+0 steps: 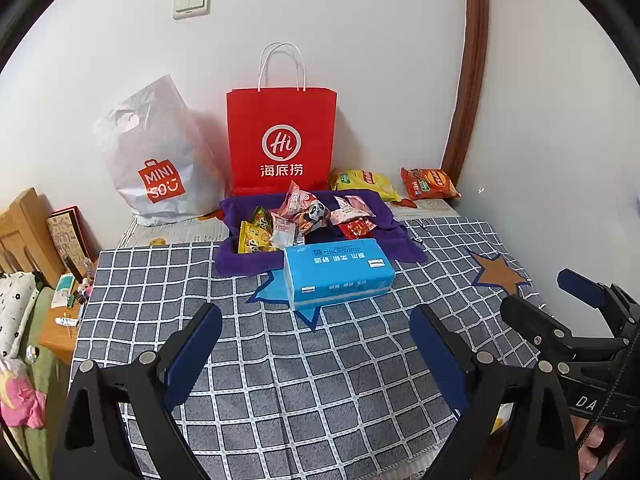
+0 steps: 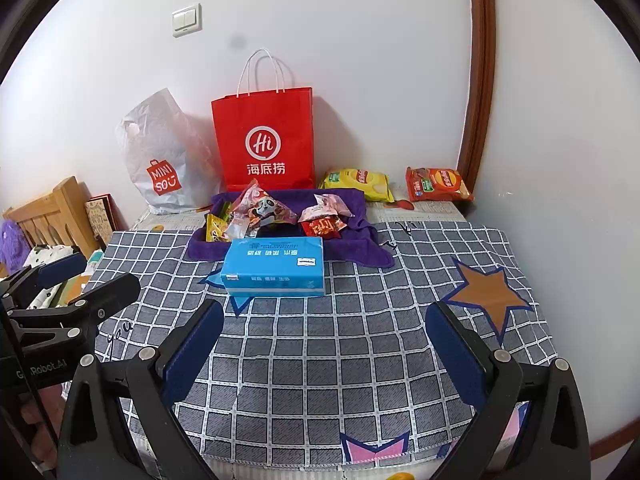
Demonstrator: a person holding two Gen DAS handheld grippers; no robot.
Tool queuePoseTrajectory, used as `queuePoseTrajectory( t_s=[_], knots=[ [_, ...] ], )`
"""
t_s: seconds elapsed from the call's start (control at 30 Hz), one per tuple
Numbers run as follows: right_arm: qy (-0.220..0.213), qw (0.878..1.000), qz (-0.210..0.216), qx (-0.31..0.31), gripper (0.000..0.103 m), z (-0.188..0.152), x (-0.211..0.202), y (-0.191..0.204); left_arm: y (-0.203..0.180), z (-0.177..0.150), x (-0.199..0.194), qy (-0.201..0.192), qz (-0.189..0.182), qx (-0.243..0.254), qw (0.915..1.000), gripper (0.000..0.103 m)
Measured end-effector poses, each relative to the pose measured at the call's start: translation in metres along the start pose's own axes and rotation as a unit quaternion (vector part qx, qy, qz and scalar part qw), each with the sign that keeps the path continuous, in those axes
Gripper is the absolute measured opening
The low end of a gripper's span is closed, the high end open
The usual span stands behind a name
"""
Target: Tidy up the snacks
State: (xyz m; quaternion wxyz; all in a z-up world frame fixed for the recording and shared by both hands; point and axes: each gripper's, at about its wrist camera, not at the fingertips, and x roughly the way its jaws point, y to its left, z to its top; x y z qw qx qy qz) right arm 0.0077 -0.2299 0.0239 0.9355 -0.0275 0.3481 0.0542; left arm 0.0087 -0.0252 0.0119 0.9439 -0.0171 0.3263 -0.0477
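Purple cloth (image 1: 256, 258) carries the snacks (image 1: 304, 216) behind a blue tissue pack (image 1: 338, 272), well beyond both tongs. Only the right view shows a pink star (image 2: 374, 446) at the counter (image 2: 320, 360) edge. Left tongs (image 1: 316, 356) and right tongs (image 2: 324, 356) gape wide, empty.

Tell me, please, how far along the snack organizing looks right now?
Barely begun. Small snack packets are heaped on the purple cloth; two chip bags lie apart by the wall. Both tongs, left and right, are open and empty. All sorting remains.
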Motion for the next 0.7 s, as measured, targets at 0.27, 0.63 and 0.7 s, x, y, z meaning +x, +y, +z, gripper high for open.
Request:
queuePoseTrajectory(
  t_s=[0.27,0.63,0.7],
  knots=[
    [-0.001,1.0,0.0,0.001,0.1,-0.0006,-0.0001,-0.0002,-0.0004,-0.0002,-0.0003,0.0,0.0,0.001,1.0,0.095],
    [-0.001,1.0,-0.001,0.0,0.1,-0.0009,-0.0017,-0.0007,-0.0008,-0.0004,-0.0001,-0.001,-0.002,0.001,1.0,0.095],
    [-0.001,1.0,-0.001,0.001,0.1,-0.0008,-0.0016,-0.0008,-0.0007,-0.0004,0.0,-0.001,-0.002,0.001,1.0,0.095]
  ],
)
